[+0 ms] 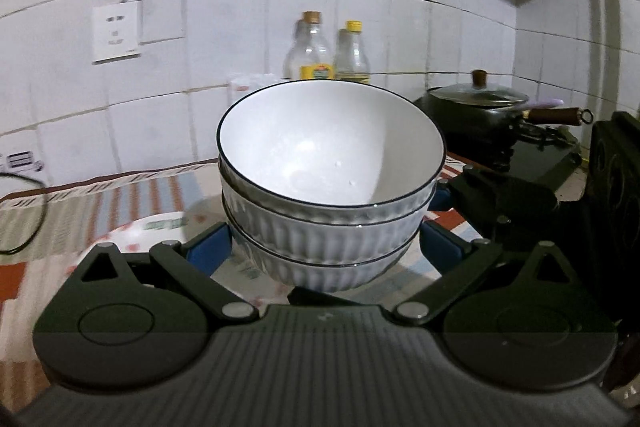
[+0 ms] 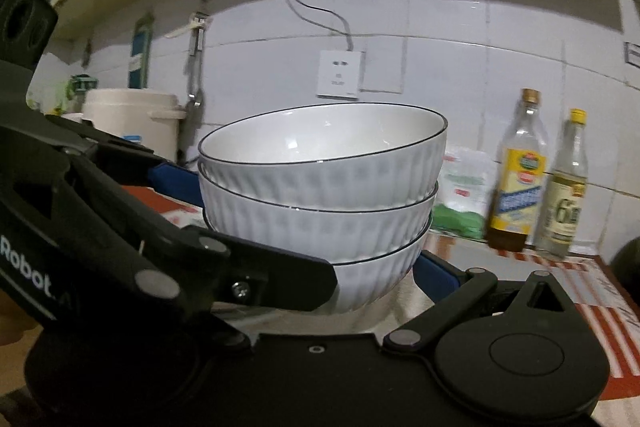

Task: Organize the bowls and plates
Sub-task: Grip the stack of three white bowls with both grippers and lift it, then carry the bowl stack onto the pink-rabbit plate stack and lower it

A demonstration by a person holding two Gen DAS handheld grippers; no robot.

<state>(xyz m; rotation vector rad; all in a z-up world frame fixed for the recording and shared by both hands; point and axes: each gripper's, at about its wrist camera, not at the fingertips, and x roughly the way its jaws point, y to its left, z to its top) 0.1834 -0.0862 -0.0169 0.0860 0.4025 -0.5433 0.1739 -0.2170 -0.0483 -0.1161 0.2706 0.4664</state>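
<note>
Fingers of the left gripper (image 1: 325, 247), tipped with blue pads (image 1: 210, 247), stand either side of the lowest bowl in a stack of three ribbed white bowls (image 1: 328, 195) at the centre of the frame, apparently pinching its lower wall, though the contact itself is hidden behind the bowl. In the right wrist view the right gripper (image 2: 352, 267) shows one blue finger (image 2: 436, 277) against the stack's lower right; its other finger is hidden behind the left gripper's black body, so I cannot tell how firmly it holds. The stack (image 2: 320, 195) seems to be raised off the striped cloth on the table (image 1: 120, 199), with a white plate (image 1: 148, 231) below it at lower left. The main risk, as I judge it, is that only the bottom bowl is held: the two upper bowls merely nest in it, and the top one already sits slightly askew, so a tilt or a sudden stop could slide them out. Glazed ceramic is slick against narrow pads, and uneven pressure from the two grippers could twist the bottom bowl loose. Both tools crowd the same spot, so they may knock each other. Two glass bottles (image 1: 328, 51) behind and a lidded pan (image 1: 476, 103) at right could be struck if the stack swings wide.
</note>
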